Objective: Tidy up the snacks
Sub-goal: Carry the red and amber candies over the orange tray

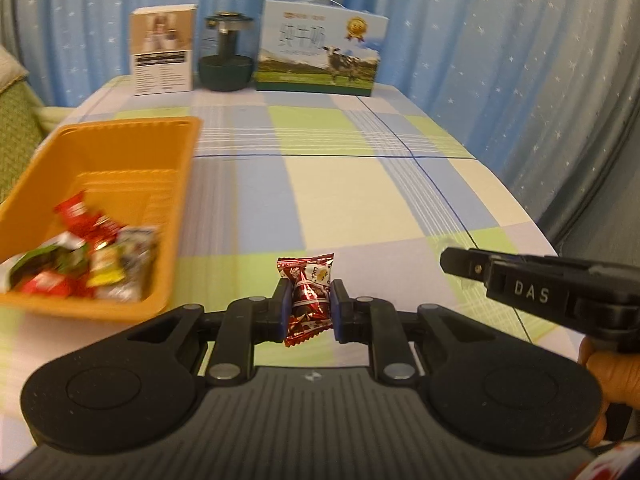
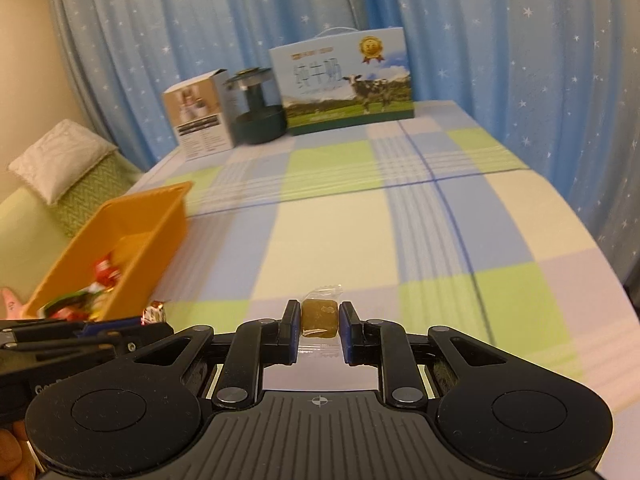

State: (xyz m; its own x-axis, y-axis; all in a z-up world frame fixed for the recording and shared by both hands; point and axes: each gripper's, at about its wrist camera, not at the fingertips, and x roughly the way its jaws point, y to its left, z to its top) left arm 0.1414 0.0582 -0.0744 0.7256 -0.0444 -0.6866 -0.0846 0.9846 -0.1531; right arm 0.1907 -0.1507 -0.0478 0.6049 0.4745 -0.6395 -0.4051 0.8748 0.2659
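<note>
My left gripper (image 1: 309,307) is shut on a red-and-white wrapped candy (image 1: 308,296), held above the checked tablecloth just right of the orange tray (image 1: 176,184). The tray holds several wrapped snacks (image 1: 84,260) at its near end. My right gripper (image 2: 319,330) is shut on a brown candy in clear wrap (image 2: 319,317) above the table. The right gripper's side shows at the right of the left wrist view (image 1: 460,266). The left gripper with its candy shows at the lower left of the right wrist view (image 2: 154,318), beside the tray (image 2: 160,216).
At the table's far edge stand a white-and-tan box (image 1: 162,50), a dark green lamp-like device (image 1: 226,56) and a milk carton box with a cow picture (image 1: 320,52). Blue star curtains hang behind. A green sofa with a cushion (image 2: 60,160) is to the left.
</note>
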